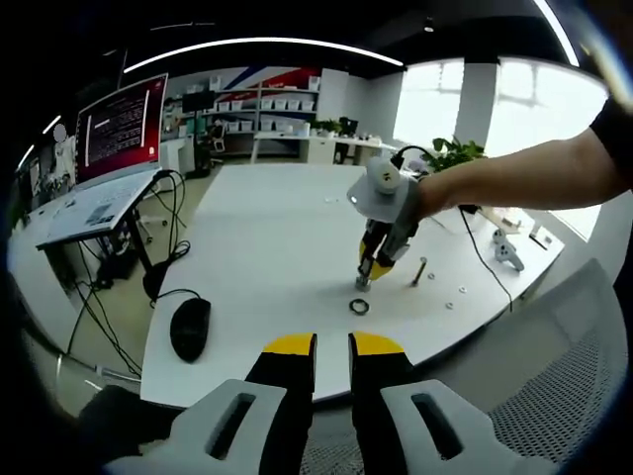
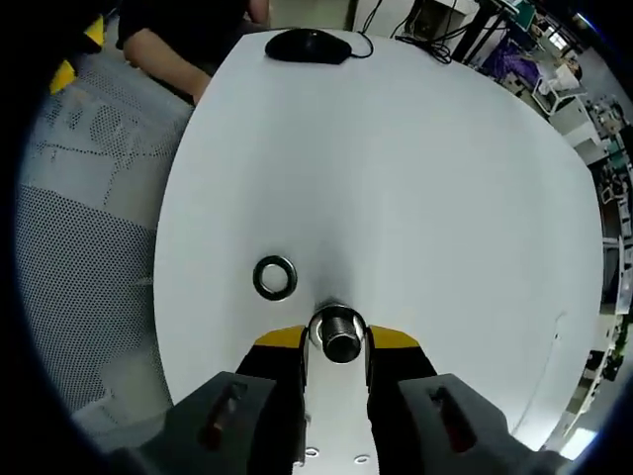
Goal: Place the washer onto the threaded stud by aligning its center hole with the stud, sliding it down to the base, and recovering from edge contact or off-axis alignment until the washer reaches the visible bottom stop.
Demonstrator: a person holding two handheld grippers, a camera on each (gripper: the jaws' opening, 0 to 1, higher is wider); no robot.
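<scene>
The white table (image 2: 415,178) carries a steel washer (image 2: 275,278) lying flat, just ahead and left of my right gripper (image 2: 338,341). That gripper is shut on a short threaded stud (image 2: 339,334), seen end-on between its yellow tips. In the left gripper view the right gripper (image 1: 364,282) reaches down from a person's arm, its tips at the table beside the washer (image 1: 359,306); the stud in it is too small to make out there. My left gripper (image 1: 333,346) is held back off the table's near edge, open with nothing between its jaws.
A black mouse (image 1: 190,328) (image 2: 309,45) lies near the table's edge. A bolt (image 1: 419,271) and small loose washers (image 1: 461,291) sit to the right of the right gripper. A mesh chair (image 1: 564,396) is close by, and a monitor (image 1: 121,127) stands at the left.
</scene>
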